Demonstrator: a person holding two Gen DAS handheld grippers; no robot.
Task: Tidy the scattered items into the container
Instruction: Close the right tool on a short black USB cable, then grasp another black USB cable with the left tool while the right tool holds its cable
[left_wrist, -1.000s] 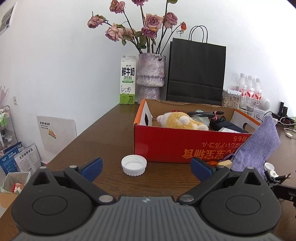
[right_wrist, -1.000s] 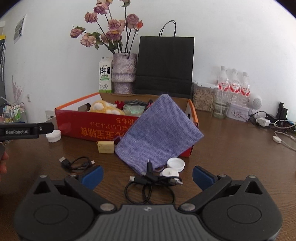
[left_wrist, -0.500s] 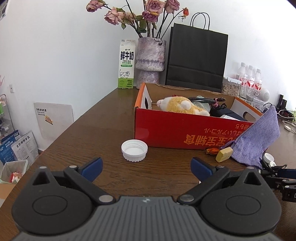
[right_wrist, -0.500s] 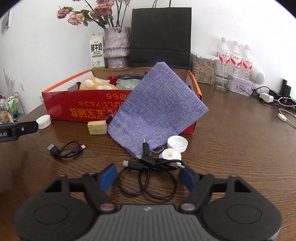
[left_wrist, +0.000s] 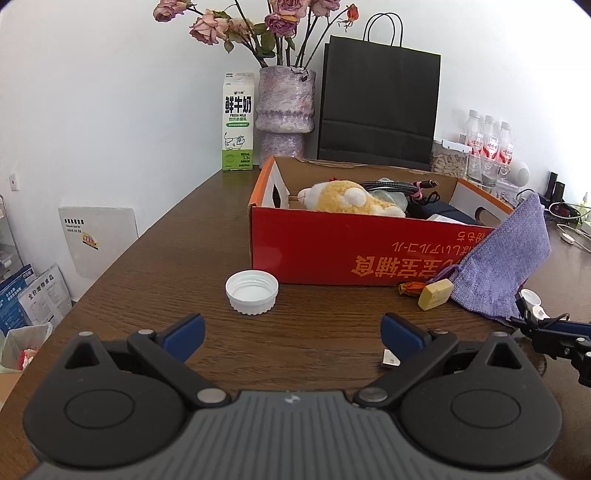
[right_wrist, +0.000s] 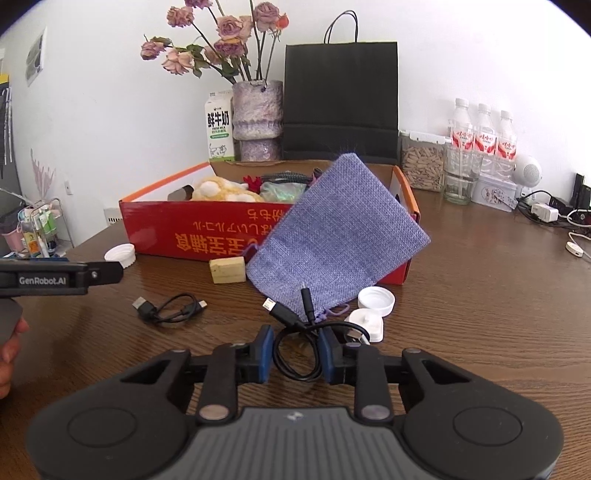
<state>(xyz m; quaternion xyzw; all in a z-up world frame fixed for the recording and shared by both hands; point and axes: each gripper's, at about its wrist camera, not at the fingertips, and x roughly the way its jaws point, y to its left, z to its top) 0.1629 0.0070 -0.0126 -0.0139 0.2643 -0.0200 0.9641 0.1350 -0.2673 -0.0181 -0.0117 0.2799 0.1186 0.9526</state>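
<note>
A: Box (right_wrist: 221, 236) on the table already held a plush toy (right_wrist: 218, 190) and cables. What was left?

B: Two caps, a purple pouch (right_wrist: 340, 236) leaning on it, two cables. The right gripper (right_wrist: 295, 354) was closing around the coiled black cable (right_wrist: 295, 354), perhaps not yet touching; the left gripper (left_wrist: 291, 334) stood spread, empty.

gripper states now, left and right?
Left gripper: open, nothing between its fingers.
Right gripper: jaws closing around the black cable, pads not yet pressing it.

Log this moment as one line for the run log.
phase: grasp | right gripper: closing around black cable | left gripper: open, idle | box: cable not in yet
</note>
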